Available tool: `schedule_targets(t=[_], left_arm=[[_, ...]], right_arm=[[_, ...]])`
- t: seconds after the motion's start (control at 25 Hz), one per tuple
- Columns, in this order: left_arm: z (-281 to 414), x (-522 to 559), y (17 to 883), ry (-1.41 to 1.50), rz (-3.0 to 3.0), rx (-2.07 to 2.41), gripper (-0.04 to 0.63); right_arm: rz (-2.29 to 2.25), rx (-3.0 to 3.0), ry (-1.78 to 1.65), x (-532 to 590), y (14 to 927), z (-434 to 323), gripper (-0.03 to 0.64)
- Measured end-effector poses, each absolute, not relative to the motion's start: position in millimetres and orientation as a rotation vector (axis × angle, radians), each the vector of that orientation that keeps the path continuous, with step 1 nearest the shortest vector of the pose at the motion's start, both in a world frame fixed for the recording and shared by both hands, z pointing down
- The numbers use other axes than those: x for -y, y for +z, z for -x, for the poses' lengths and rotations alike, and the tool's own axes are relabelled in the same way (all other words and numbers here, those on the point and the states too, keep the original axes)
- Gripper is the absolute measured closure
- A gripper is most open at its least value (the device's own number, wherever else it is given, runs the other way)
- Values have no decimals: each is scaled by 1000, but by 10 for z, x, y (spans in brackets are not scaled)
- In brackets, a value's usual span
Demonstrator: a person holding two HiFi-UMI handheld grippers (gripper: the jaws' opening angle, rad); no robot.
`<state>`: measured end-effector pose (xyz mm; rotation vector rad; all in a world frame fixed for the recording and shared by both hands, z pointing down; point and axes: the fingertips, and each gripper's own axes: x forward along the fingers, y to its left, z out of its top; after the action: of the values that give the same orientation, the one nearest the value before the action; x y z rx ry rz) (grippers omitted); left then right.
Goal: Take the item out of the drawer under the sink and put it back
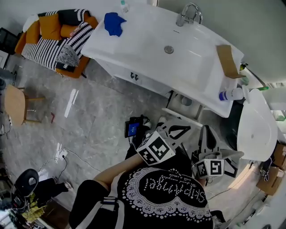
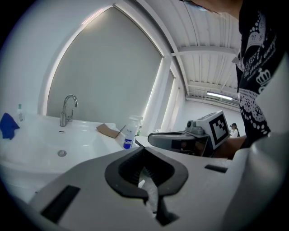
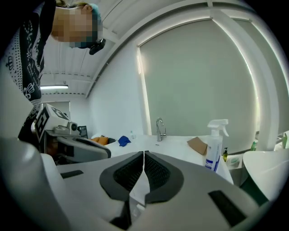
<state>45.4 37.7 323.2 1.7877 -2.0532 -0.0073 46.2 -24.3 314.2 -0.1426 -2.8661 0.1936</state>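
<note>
1. Two grippers sit close to the person's chest, side by side in front of the sink (image 1: 134, 42): the left gripper (image 1: 174, 130) and the right gripper (image 1: 207, 136). Both look across the sink top.
2. Left gripper, fingers (image 2: 124, 170): the black pads meet at the tips. A pale, crinkled patch shows in the slit lower down. I cannot tell whether it is a held thing or only background.
3. Right gripper, fingers (image 3: 126, 173): closed to a hairline slit, nothing between them.
4. Item: I cannot tell where it lies, as it cannot be made out in any view.
5. Drawer front (image 1: 134, 76): white with a dark handle, under the left half of the sink. Further right, below the basin, is a dark opening (image 1: 184, 100) with a white ledge under it. I cannot tell whether that is a drawer pulled out.
6. On the sink: faucet (image 1: 188, 13) at the back edge, blue cloth (image 1: 114, 23) at the rear left, cardboard piece (image 1: 229, 60) on the right end, and spray bottle (image 1: 231, 94) upright near the cardboard.
7. Sofa (image 1: 53, 40) with orange cushions stands left of the sink.
</note>
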Motion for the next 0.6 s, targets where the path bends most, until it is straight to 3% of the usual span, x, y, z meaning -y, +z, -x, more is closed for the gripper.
schedule_targets(t=[0.6], left_arm=[[-798, -973, 3172, -20, -1883, 1978, 591]], right_arm=[[92, 2866, 253, -641, 3189, -971, 592]])
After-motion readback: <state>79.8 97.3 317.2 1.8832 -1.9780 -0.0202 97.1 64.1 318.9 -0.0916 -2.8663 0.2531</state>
